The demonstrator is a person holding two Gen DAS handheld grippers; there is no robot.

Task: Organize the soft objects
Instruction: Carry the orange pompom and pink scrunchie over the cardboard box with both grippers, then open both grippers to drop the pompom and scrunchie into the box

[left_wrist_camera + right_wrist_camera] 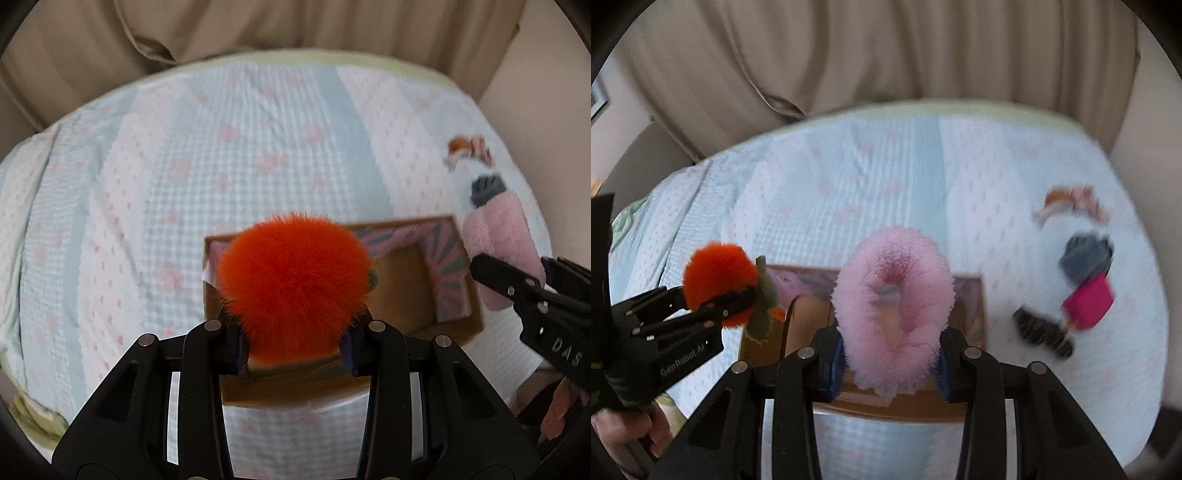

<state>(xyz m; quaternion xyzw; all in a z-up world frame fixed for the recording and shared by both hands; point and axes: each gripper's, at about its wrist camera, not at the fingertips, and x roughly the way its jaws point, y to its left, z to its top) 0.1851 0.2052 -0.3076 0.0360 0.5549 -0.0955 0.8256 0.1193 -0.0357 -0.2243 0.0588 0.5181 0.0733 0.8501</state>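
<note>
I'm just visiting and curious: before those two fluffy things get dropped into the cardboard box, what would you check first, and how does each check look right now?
1. Left gripper clamped on the orange pompom: ok.
2. Right gripper clamped on the pink fluffy ring: ok.
3. Cardboard box open at the top: ok.
4. Pompom over the box opening: ok in the left wrist view, though the exact height cannot be told.
5. Pink ring over the opening: ok, it hangs above the box's near edge.
6. Room left in the box: cannot tell, the fluffy items hide much of the inside.
</note>
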